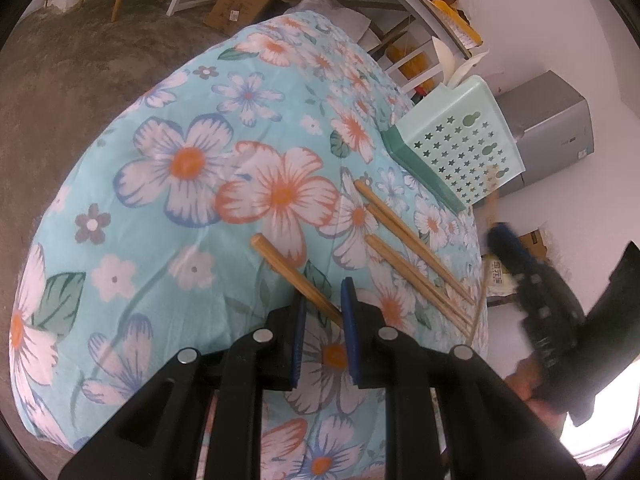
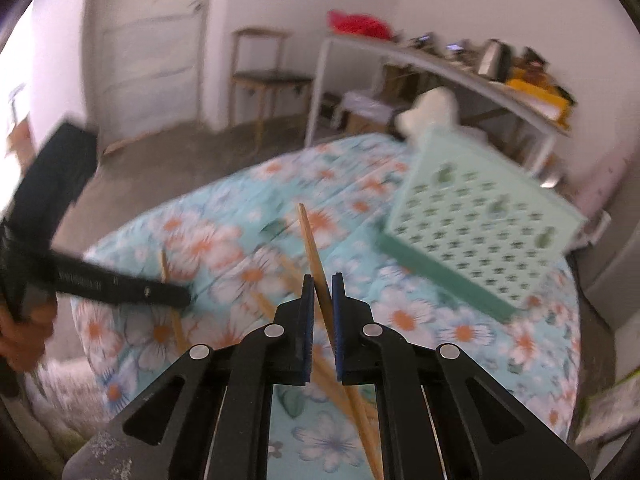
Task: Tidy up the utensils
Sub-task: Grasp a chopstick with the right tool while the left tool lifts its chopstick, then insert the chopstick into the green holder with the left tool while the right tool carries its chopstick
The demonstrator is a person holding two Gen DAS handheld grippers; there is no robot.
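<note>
The right gripper (image 2: 320, 292) has its jaws clamped on one wooden chopstick (image 2: 314, 252). The stick passes between the pads and its thin end rises clear of the desk (image 2: 248, 200), slanting up and away toward the far side. Judged from that tilt, the stick is held for carrying to the green holder (image 2: 480, 236), which stands at the far right of the flowered cloth with its star-punched face toward the camera.

The left gripper (image 1: 324, 300) sits low at the near edge, its jaws narrowed around the near end of another chopstick (image 1: 288, 268). That stick lies flat on the cloth, so the pictures do not settle whether the pads press it or merely bracket it. The position suggests the left side is ready to lift its stick in turn.

Count, left wrist view: three chopsticks (image 1: 412, 248) lie side by side on the cloth between the left gripper and the holder, roughly parallel. With the left stick and the raised one, that gives five in all. One holder is present. White utensils (image 1: 448, 64) stand up from its far end; their number cannot be told.
</note>
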